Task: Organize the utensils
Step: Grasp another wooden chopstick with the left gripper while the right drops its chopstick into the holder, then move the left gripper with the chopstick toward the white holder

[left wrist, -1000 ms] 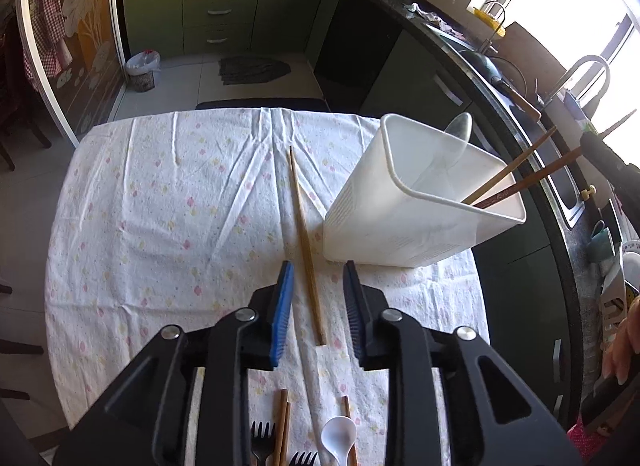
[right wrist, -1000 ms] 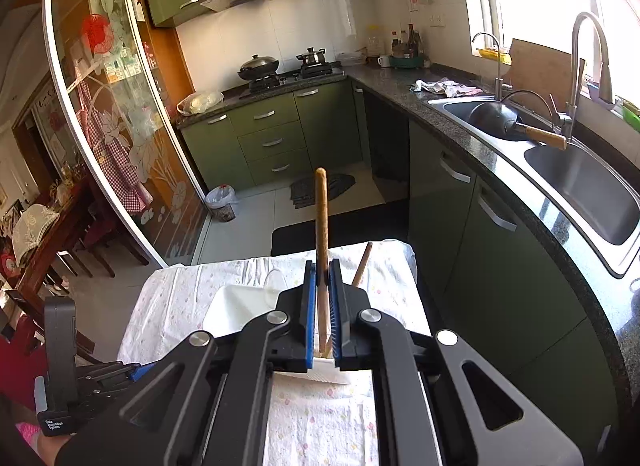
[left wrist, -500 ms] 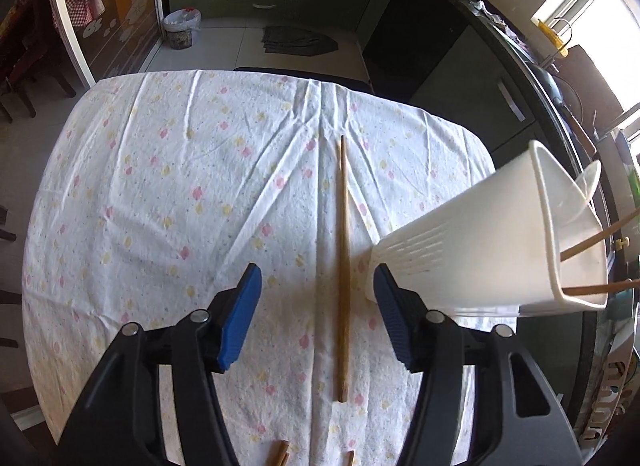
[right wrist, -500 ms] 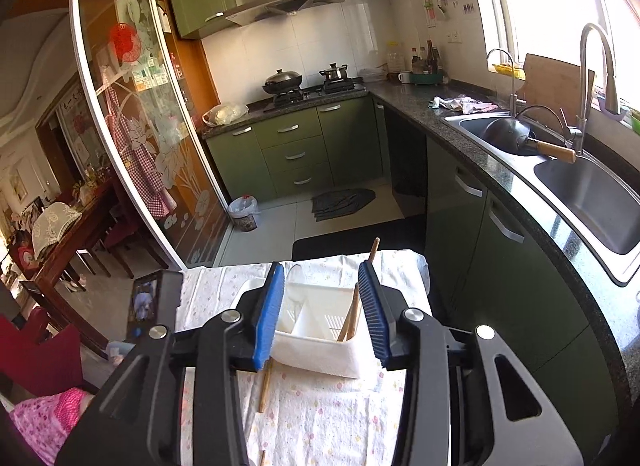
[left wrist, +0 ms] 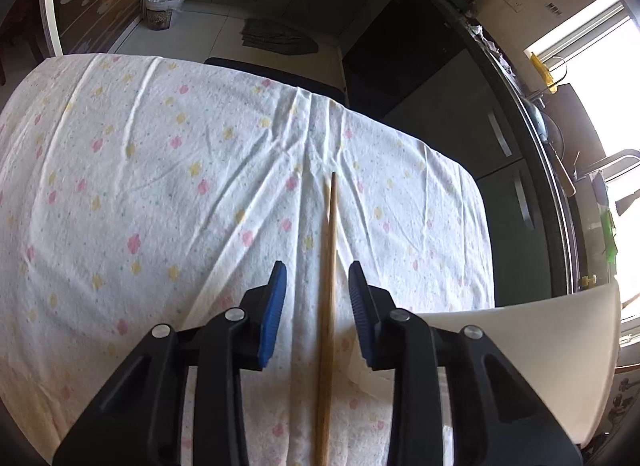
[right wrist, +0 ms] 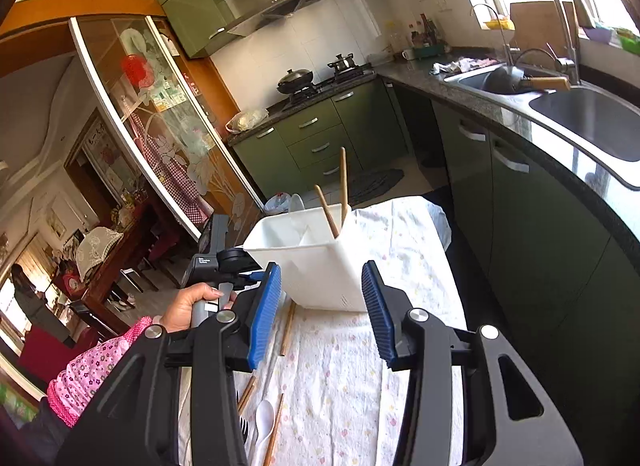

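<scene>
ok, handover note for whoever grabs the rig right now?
Left gripper: open, low over the tablecloth, straddling a lone chopstick, not closed on it.
Right gripper: open, empty, held back from the white holder.
Done: two chopsticks stand in the holder.
Left: grasp the straddled chopstick and bin it; then the loose chopsticks, white spoon and fork at the near edge.

Your tablecloth (left wrist: 160, 193) is soft, wrinkled cotton-like cloth, matt, with a small flower print. The chopstick (left wrist: 328, 286) on it looks like smooth, pale wood. The holder (right wrist: 316, 262) is matt white plastic. Your gripper pads (right wrist: 264, 314) are ribbed blue rubber on black plastic arms. The sink (right wrist: 592, 121) is brushed metal.
</scene>
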Motion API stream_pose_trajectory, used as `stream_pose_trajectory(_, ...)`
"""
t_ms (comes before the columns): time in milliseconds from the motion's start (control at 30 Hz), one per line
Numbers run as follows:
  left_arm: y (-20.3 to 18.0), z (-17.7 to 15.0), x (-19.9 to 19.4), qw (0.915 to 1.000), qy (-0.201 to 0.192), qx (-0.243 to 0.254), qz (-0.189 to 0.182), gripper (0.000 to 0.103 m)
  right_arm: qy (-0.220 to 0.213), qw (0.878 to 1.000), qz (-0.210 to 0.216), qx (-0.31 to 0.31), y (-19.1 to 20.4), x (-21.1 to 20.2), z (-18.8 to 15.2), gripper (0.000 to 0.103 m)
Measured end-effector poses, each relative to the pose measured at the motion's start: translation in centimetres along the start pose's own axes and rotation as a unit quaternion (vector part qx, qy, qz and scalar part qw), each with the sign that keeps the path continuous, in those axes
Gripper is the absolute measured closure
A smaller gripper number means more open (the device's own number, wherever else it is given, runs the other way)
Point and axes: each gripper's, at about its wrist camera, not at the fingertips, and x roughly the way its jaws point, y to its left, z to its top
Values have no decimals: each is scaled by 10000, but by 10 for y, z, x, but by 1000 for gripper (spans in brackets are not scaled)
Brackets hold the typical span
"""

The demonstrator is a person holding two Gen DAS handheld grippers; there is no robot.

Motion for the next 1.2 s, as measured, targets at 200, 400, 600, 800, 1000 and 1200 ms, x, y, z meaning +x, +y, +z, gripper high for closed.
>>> stream_pose_trajectory(200, -5, 8, 17, 9997, 200, 133, -29, 87, 160, 9988, -171, 436, -44, 1, -20, 60)
stream_pose_trajectory(400, -11, 13, 25, 9993, 238, 214, -175, 87, 173, 9969, -324, 695, -72, -5, -31, 60)
stream_pose_trajectory(600, -18, 16, 34, 9992, 285, 277, -41, 87, 182, 9960, -367, 796, -79, -11, -39, 60)
stream_pose_trajectory(800, -22, 16, 38, 9986, 299, 410, 143, 88, 199, 9950, -396, 893, -85, -14, -40, 60)
stream_pose_trajectory(1000, -25, 14, 36, 9968, 259, 643, 406, 92, 299, 9943, -427, 926, -86, -10, -41, 60)
stream_pose_trajectory(1200, -15, 13, 31, 9964, 319, 657, 433, 92, 708, 9957, -65, 587, -57, 11, -52, 56)
